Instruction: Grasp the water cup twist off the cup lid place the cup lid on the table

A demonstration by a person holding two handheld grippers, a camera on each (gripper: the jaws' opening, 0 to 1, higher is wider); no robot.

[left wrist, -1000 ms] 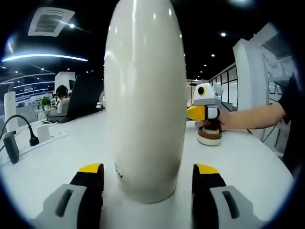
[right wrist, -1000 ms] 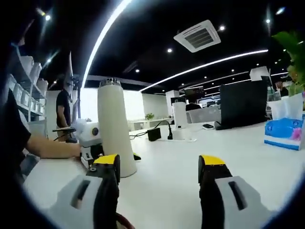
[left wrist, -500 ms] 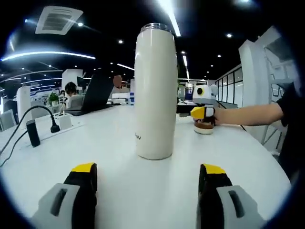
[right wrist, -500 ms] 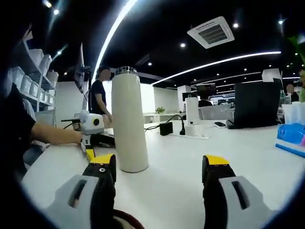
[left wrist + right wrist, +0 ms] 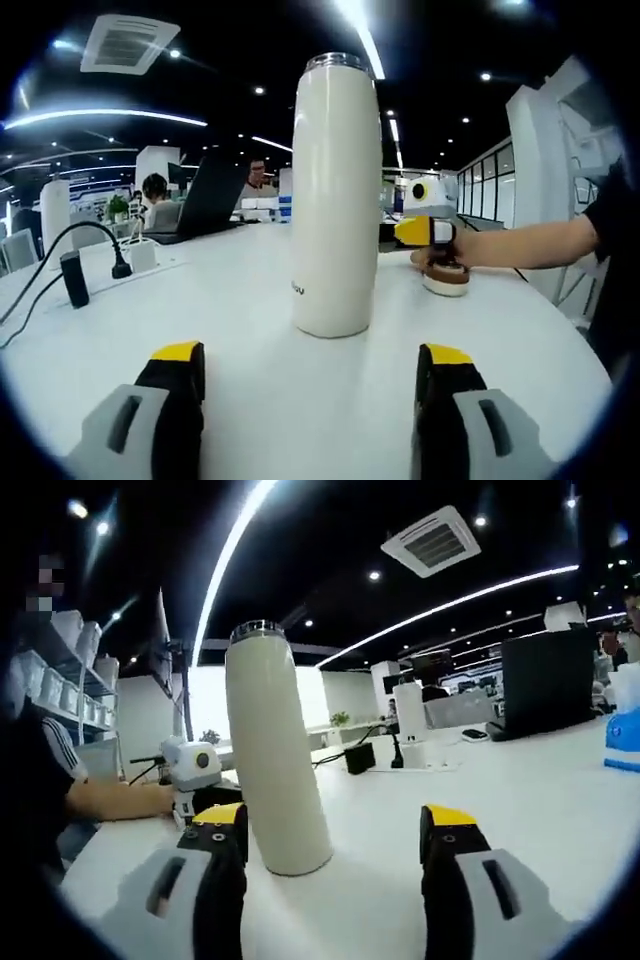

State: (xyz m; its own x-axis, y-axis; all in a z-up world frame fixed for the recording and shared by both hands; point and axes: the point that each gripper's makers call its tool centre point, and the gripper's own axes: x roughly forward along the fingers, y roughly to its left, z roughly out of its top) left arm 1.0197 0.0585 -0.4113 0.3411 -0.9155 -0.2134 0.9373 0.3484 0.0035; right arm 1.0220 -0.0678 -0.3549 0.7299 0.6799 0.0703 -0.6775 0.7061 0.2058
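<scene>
Two yellow-tipped jaws of the left gripper (image 5: 310, 365) stand wide apart in the left gripper view, holding nothing, with bare white table (image 5: 230, 300) between them. Off to one side a black plug and cable (image 5: 75, 275) sit by a white power strip (image 5: 140, 255), and a dark laptop (image 5: 205, 195) stands farther back with people seated behind it. On the other side a person's forearm (image 5: 525, 245) reaches in, its hand on the right gripper (image 5: 430, 232), which hangs over the lid (image 5: 446, 279), a low brown-banded disc lying flat on the table; I cannot tell how those jaws stand from here. The cup (image 5: 335, 195), tall and cream with a bare metal rim, stands upright ahead of the jaws, well clear of both tips and a little toward the right one. Small print low on its wall is too fine to read. In the right gripper view the right gripper (image 5: 335, 835) is also spread open and empty. The cup (image 5: 275, 750) stands upright just beyond its left jaw, near but not touching as far as I can see. Behind it a hand holds the left gripper (image 5: 195, 775), partly hidden by the cup. Farther along the table (image 5: 560, 780) are a black box (image 5: 360, 757), a white cylinder (image 5: 410, 712) and a dark screen (image 5: 545, 680); something blue (image 5: 625, 738) is cut off at the edge.
</scene>
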